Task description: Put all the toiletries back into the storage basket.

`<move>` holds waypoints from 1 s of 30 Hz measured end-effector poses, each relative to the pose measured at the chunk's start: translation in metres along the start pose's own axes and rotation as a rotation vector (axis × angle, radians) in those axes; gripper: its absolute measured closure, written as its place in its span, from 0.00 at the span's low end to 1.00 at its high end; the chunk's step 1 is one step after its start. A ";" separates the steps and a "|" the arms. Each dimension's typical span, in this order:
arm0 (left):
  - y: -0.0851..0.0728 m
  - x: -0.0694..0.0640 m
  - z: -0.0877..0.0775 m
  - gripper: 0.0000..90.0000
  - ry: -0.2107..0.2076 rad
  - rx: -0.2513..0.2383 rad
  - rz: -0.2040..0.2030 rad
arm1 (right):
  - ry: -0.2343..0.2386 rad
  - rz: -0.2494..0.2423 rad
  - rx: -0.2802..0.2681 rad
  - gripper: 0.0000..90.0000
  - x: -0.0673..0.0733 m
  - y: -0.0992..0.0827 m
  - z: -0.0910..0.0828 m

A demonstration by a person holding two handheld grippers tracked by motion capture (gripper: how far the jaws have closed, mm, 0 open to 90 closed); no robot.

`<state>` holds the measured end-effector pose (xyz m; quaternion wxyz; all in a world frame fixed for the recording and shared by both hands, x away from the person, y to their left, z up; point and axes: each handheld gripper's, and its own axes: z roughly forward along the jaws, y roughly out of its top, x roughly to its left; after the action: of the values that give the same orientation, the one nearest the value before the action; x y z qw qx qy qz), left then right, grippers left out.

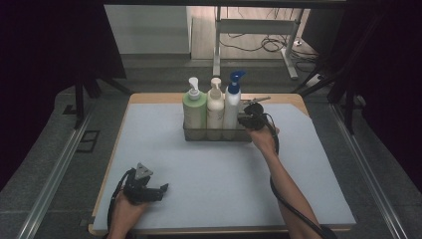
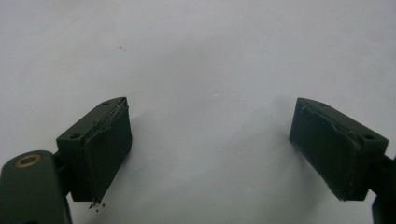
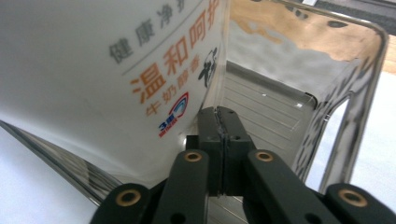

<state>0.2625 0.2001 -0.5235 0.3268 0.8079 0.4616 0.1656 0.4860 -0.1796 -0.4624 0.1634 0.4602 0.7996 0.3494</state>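
A dark wire basket [image 1: 219,135] stands at the back middle of the pale mat [image 1: 199,179]. It holds a green pump bottle [image 1: 194,107], a cream pump bottle [image 1: 215,107] and a white bottle with a blue pump [image 1: 231,102]. My right gripper [image 1: 245,119] is at the basket's right end, beside the white bottle. In the right gripper view its jaws [image 3: 222,135] are shut pad to pad, just past the basket's edge. The white bottle [image 3: 93,70] with orange print is at their left and the shiny basket wall [image 3: 299,42] is behind. My left gripper [image 1: 161,189] rests open near the mat's front left, nothing between its fingers [image 2: 210,149].
The mat covers a wooden table [image 1: 149,98] whose edge shows at the back and the left. A metal desk frame [image 1: 254,30] and cables lie on the floor beyond. Open mat stretches between the basket and the front edge.
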 end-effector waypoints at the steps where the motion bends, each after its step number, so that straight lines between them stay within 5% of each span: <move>1: 0.000 0.000 0.000 0.14 0.000 0.000 0.000 | 0.005 0.003 -0.005 0.94 0.000 0.000 -0.001; 20: 0.000 0.000 0.000 0.14 0.000 0.000 0.000 | -0.006 -0.047 -0.075 0.53 -0.004 -0.004 -0.037; 30: 0.000 0.000 0.000 0.14 0.000 0.001 0.000 | 0.039 -0.073 -0.101 0.36 -0.002 -0.012 -0.058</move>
<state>0.2625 0.2001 -0.5234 0.3265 0.8079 0.4618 0.1654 0.4460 -0.2089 -0.4307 0.1835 0.4151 0.8002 0.3921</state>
